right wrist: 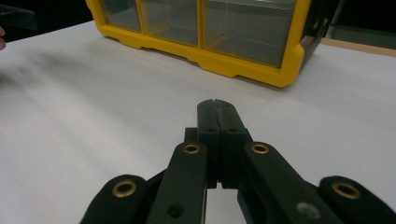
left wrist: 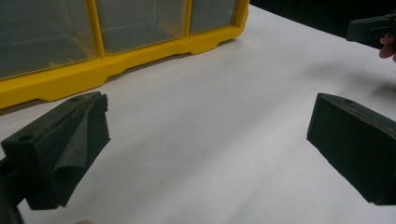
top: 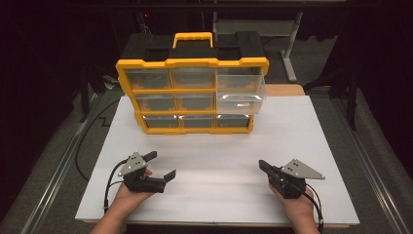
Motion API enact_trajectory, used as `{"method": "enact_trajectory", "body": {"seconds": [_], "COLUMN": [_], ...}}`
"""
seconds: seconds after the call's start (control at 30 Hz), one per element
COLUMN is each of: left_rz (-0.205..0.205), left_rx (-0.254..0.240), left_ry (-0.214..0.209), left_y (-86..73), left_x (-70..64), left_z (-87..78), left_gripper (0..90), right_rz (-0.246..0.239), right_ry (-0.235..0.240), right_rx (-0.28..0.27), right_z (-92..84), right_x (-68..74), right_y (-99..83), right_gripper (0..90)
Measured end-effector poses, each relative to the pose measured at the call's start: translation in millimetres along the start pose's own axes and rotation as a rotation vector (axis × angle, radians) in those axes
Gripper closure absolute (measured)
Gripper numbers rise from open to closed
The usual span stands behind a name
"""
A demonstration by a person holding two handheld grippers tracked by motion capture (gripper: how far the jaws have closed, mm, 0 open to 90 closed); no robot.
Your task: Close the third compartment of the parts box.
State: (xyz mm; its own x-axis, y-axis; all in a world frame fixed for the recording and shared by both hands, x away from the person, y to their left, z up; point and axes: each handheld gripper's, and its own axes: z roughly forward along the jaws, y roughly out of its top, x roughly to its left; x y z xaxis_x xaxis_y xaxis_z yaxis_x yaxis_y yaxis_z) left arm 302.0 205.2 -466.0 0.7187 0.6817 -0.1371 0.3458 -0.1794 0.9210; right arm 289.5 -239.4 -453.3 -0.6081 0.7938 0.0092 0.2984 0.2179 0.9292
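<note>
I am resting my left claw [top: 160, 165] spread apart and my right claw [top: 263, 165] pressed together near the desk's [top: 292, 146] front edge, eyeing the stiff, slippery clear drawer [top: 241, 92] jutting from the organizer [top: 192, 62] at the back edge, best gripped by its front lip.

One yellow organizer [top: 192, 92], nine clear drawers, two tongs: left [top: 163, 165], right [top: 263, 165].
</note>
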Motion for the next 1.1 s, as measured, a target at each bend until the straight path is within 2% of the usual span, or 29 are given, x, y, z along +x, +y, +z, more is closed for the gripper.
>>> {"method": "enact_trajectory", "body": {"seconds": [0.1, 0.33, 0.5, 0.6, 0.9, 1.1], "left_rz": [0.004, 0.009, 0.009, 0.009, 0.008, 0.007], "left_rx": [0.003, 0.003, 0.000, -0.002, -0.006, -0.010], "left_ry": [0.003, 0.004, 0.002, 0.002, 0.000, 0.000], "left_y": [-0.4, -0.5, -0.4, -0.2, 0.1, 0.2], "left_x": [-0.3, 0.2, 0.0, 0.1, 0.0, 0.1], "left_z": [0.6, 0.4, -0.1, -0.6, -1.2, -1.6], "left_gripper": [0.2, 0.2, 0.2, 0.2, 0.2, 0.2], "right_rz": [0.003, -0.037, -0.033, -0.052, -0.097, -0.108], "right_ry": [0.009, 0.032, 0.054, 0.059, 0.064, 0.060], "right_rx": [0.004, -0.009, -0.041, -0.060, -0.098, -0.122], "right_z": [5.7, 21.4, 30.3, 34.2, 37.8, 37.3], "right_x": [3.9, 17.7, 24.0, 27.8, 35.3, 39.0], "right_y": [4.1, 22.6, 37.3, 47.3, 74.3, 89.3], "right_gripper": [90.0, 90.0, 90.0, 90.0, 90.0, 90.0]}}
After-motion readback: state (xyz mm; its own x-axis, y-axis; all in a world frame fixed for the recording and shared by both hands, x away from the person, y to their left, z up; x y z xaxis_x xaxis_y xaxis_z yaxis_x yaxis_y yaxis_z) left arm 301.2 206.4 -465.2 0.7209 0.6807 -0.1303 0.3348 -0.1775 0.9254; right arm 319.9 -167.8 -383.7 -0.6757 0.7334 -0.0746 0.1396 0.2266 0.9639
